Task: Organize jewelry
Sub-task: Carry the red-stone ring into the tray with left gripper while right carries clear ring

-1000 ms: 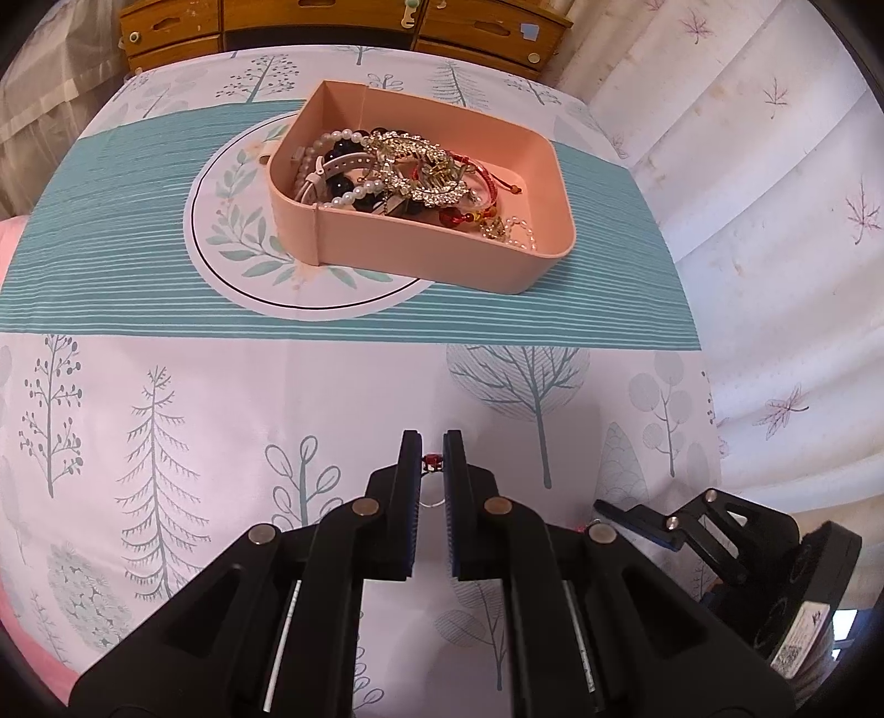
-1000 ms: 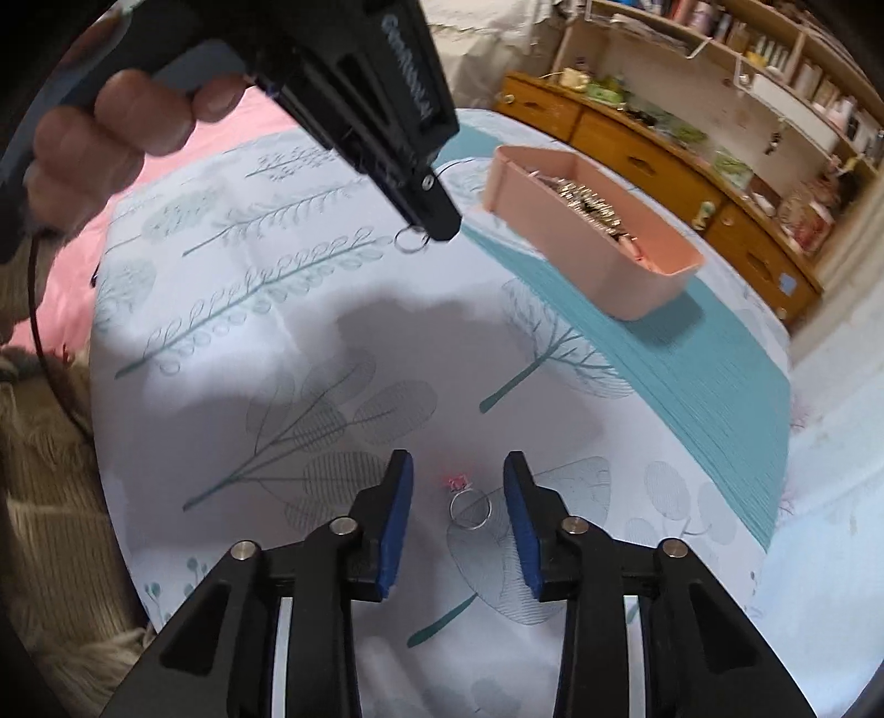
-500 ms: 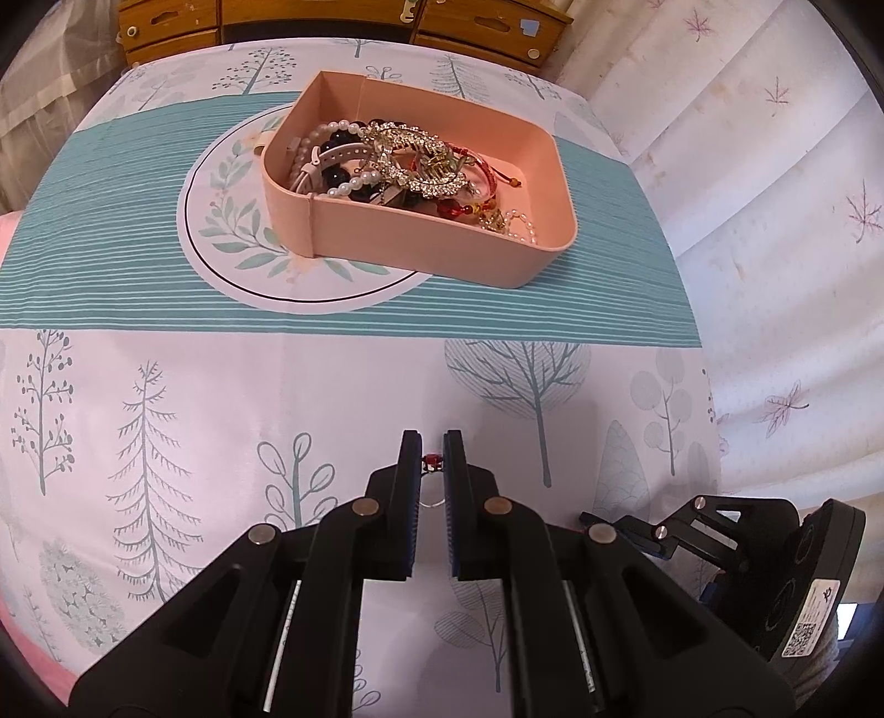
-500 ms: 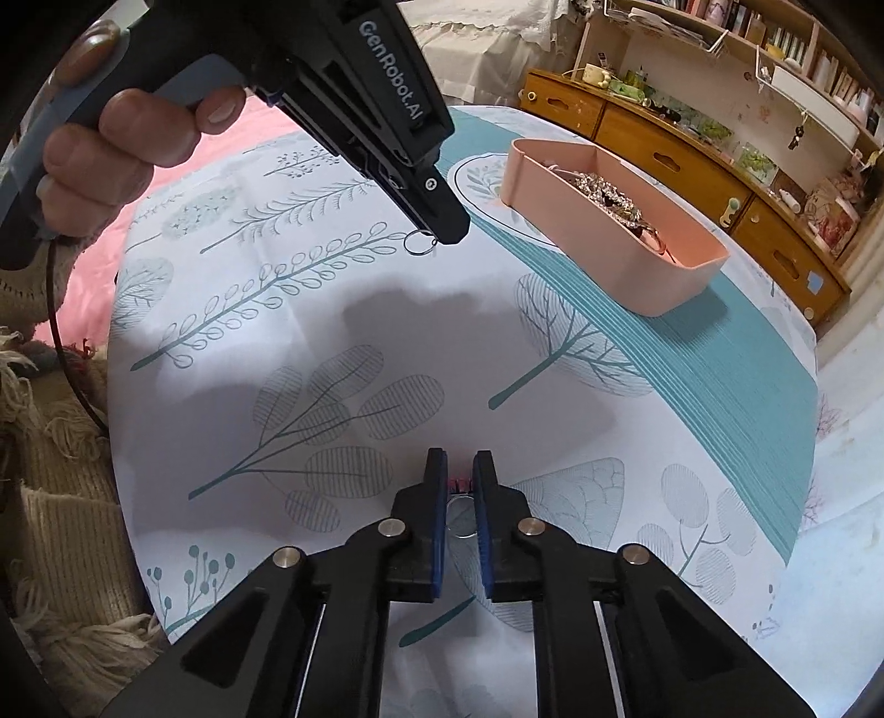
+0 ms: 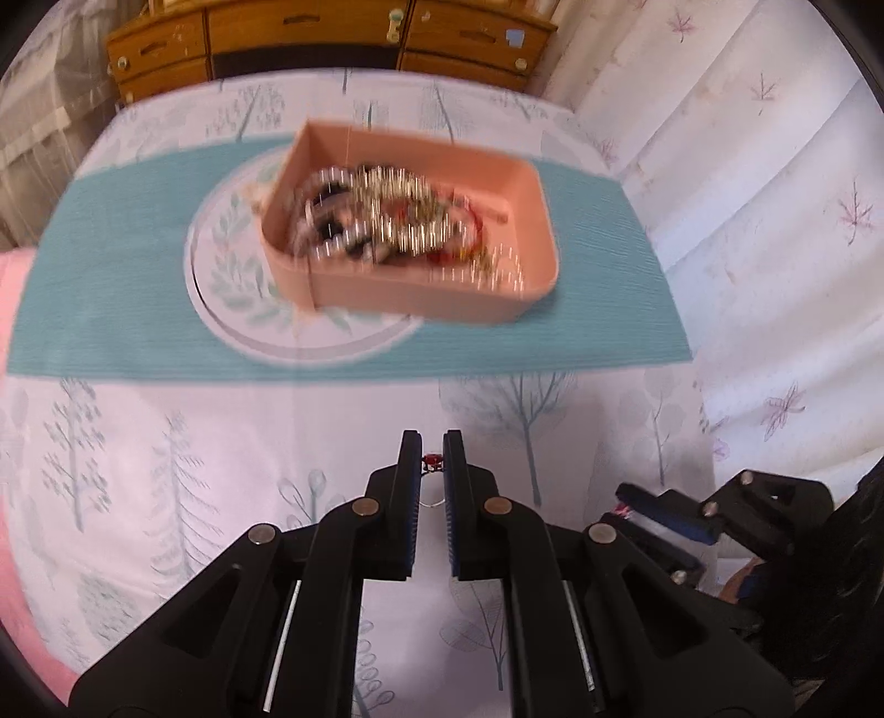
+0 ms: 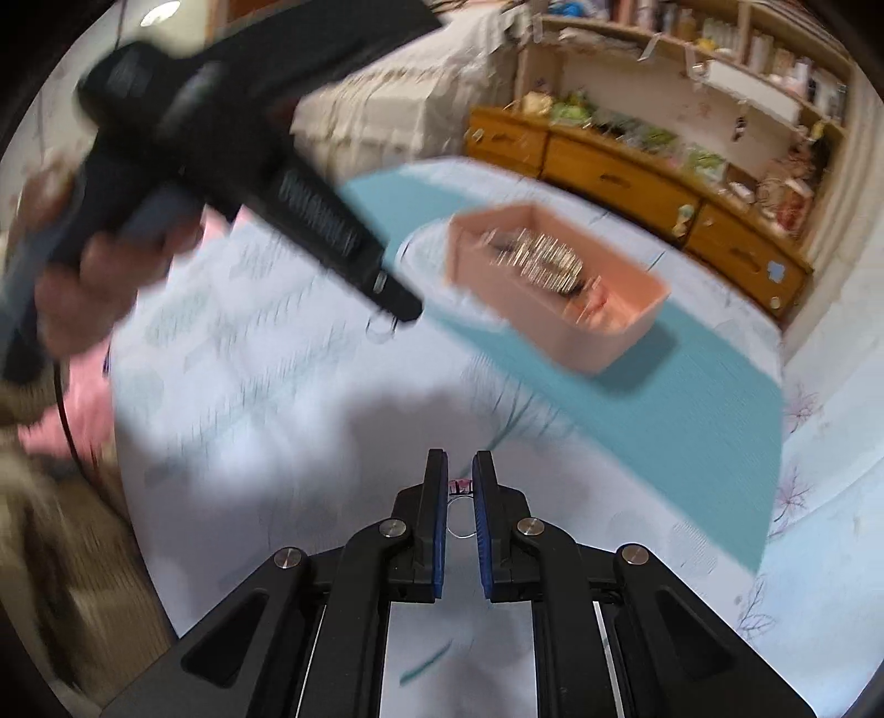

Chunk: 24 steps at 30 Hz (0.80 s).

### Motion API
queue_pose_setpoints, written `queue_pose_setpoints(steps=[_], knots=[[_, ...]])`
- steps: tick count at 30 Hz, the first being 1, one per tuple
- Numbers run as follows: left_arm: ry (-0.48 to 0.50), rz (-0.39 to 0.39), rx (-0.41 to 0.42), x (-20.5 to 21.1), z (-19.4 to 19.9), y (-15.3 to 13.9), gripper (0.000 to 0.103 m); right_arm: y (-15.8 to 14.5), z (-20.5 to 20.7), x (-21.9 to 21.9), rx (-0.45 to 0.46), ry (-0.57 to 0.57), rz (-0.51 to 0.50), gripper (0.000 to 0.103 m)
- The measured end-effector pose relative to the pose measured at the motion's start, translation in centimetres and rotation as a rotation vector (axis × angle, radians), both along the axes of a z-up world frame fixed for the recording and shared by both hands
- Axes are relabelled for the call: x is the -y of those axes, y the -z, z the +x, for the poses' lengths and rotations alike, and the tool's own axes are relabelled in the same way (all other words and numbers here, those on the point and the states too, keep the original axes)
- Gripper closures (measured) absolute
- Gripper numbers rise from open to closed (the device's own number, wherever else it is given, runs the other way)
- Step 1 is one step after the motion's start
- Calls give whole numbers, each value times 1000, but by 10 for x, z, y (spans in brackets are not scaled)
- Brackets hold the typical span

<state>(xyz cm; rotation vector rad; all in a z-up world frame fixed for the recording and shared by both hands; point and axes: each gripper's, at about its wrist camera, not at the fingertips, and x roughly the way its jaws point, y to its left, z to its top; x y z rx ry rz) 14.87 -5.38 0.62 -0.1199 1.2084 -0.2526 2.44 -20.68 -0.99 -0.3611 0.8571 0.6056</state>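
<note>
A pink tray full of tangled jewelry sits on a round leaf motif on the teal band of the tablecloth; it also shows in the right wrist view. My left gripper is shut on a silver ring with a red stone, held above the cloth in front of the tray. My right gripper is shut on a silver ring with a pink stone, lifted off the cloth. The left gripper also shows in the right wrist view, with its ring hanging below the tip.
The cloth-covered table has tree prints and drops off at the right edge. Wooden drawers stand behind it. Shelves with clutter line the far wall. The right gripper's body shows at the lower right.
My right gripper, shut on the pink-stone ring, has lifted it off the cloth and swung toward the tray. My left gripper has moved closer to the tray with its ring. Both views are motion-blurred.
</note>
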Motion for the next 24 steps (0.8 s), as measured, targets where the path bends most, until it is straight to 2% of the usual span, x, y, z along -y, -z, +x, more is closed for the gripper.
queue_pose_setpoints(steps=[6, 9, 11, 16, 19, 24], knots=[[-14, 16, 124, -2, 28, -54, 97, -56, 51, -3, 71, 146, 93, 94], [-15, 1, 166, -3, 46, -67, 97, -71, 85, 0, 76, 259, 139, 94], [-17, -4, 191, -3, 58, -68, 97, -73, 111, 8, 51, 342, 221, 94], [17, 8, 185, 7, 85, -49, 97, -57, 162, 23, -47, 457, 359, 94], [17, 35, 165, 12, 97, -29, 97, -37, 184, 23, -110, 494, 368, 94], [-2, 2, 107, 10, 114, 1, 97, -4, 198, 22, -186, 516, 367, 93]])
